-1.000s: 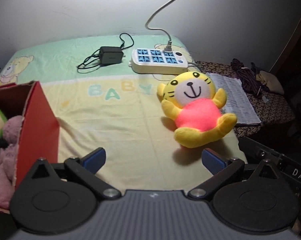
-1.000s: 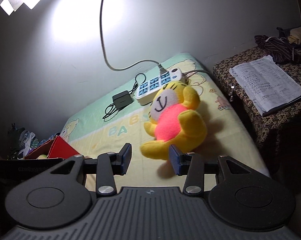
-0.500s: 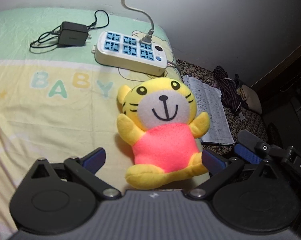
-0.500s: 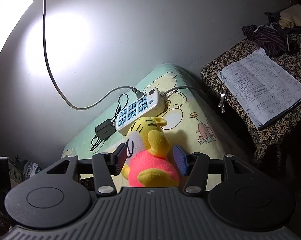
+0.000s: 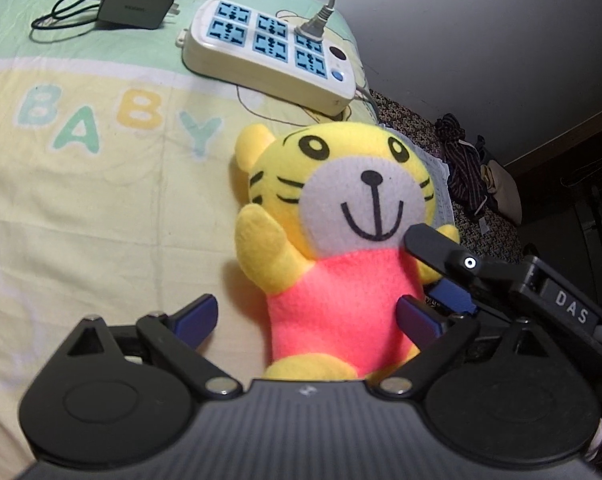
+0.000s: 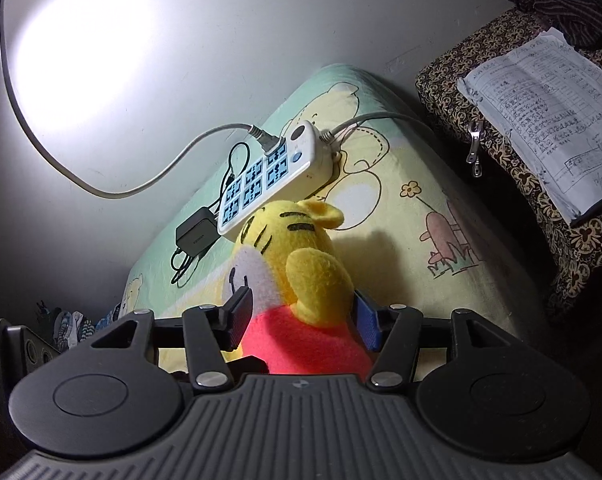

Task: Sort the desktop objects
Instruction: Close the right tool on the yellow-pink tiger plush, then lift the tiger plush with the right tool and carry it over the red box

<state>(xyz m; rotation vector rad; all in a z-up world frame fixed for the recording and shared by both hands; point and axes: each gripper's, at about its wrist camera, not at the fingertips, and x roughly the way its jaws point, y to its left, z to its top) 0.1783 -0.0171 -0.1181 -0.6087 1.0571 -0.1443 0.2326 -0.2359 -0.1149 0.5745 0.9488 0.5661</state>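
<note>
Left wrist view shows a pale yellow and green cloth printed with "BABY" (image 5: 101, 200) spread over the surface, and on it, face up, a yellow plush tiger in a pink shirt (image 5: 341, 264), its head toward the white power strip with blue sockets (image 5: 269, 56) and its feet toward the camera. The long axis of the toy runs roughly along this gripper's line of sight. The left gripper (image 5: 307, 320) stands wide, its blue pads either side of the pink belly with a clear gap on the left. The right gripper (image 6: 301, 318), seen in the right wrist view, comes in from the toy's side, across its axis, and sits narrower around the torso and one yellow arm; whether its pads already press the plush cannot be told. It looks the better placed to close and lift.
</note>
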